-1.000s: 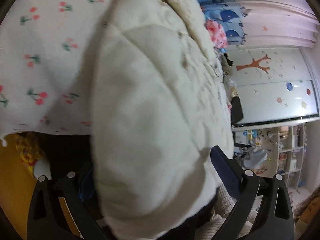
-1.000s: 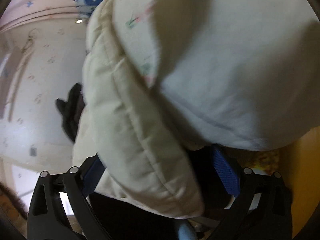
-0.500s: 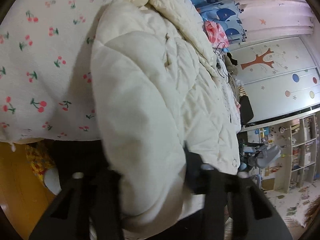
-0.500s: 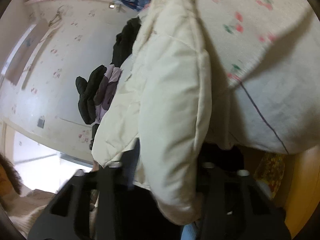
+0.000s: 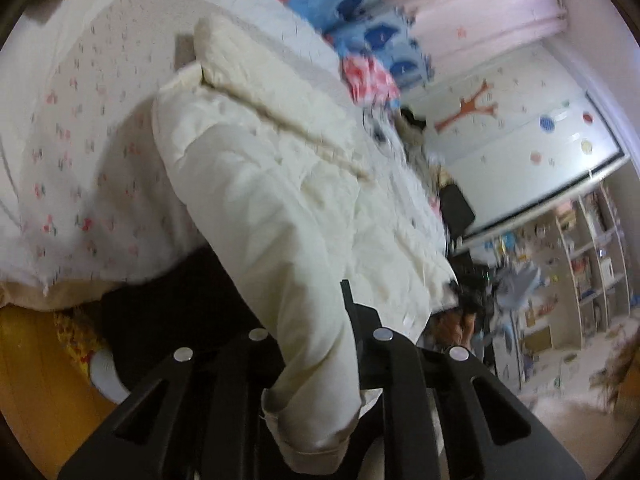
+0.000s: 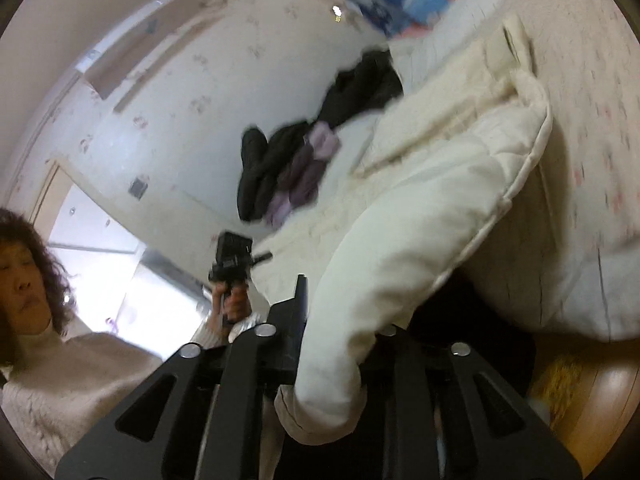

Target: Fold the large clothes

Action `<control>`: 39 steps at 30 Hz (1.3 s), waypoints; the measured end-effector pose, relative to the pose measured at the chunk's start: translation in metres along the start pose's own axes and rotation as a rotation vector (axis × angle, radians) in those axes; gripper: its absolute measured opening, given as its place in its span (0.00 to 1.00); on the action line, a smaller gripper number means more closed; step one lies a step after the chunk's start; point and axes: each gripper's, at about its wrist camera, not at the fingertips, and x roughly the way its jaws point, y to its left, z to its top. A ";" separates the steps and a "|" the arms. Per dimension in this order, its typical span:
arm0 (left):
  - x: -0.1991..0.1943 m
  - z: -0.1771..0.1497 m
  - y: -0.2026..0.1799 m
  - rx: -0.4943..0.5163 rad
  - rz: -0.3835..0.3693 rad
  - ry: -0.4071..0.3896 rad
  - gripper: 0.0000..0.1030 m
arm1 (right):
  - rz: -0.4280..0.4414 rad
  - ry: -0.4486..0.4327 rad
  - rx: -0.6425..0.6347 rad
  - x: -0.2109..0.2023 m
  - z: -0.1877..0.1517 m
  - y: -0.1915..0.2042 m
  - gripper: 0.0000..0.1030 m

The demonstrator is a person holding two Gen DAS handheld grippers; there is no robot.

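Note:
A cream quilted padded jacket (image 5: 280, 184) lies on a bed with a white cherry-print cover (image 5: 72, 152). My left gripper (image 5: 316, 364) is shut on one cream sleeve cuff (image 5: 316, 412), which hangs between its fingers at the bed's near edge. In the right wrist view the jacket (image 6: 440, 184) stretches away over the bed, and my right gripper (image 6: 332, 360) is shut on the other sleeve cuff (image 6: 324, 396). The left gripper also shows in the right wrist view (image 6: 234, 260), held in a hand.
A pile of black and purple clothes (image 6: 296, 168) lies further along the bed. A blue patterned quilt (image 5: 360, 28) and a pink item (image 5: 368, 80) lie at the bed's head. The person (image 6: 36, 320) stands at the left. Shelves (image 5: 580, 264) stand by the wall.
Both grippers have drawn back from the bed with the sleeves in them, so the sleeves now stretch out and more of the jacket and room shows.

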 end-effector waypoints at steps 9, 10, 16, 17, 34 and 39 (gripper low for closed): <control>0.011 -0.022 0.114 -0.215 -0.057 0.013 0.76 | -0.044 -0.057 0.298 0.003 -0.032 -0.112 0.87; 0.013 -0.021 0.119 -0.227 -0.067 0.001 0.83 | -0.037 -0.073 0.309 0.003 -0.031 -0.118 0.89; 0.048 -0.012 0.139 -0.261 -0.079 0.035 0.93 | 0.037 -0.059 0.341 0.042 -0.024 -0.144 0.86; 0.051 -0.014 0.137 -0.255 -0.091 0.037 0.93 | 0.054 -0.052 0.310 0.051 -0.022 -0.139 0.80; -0.011 0.046 0.010 -0.129 -0.167 -0.208 0.16 | 0.118 -0.308 -0.016 0.017 0.092 0.022 0.18; -0.025 0.057 0.004 -0.171 -0.174 -0.224 0.16 | 0.123 -0.369 0.056 0.007 0.118 0.031 0.18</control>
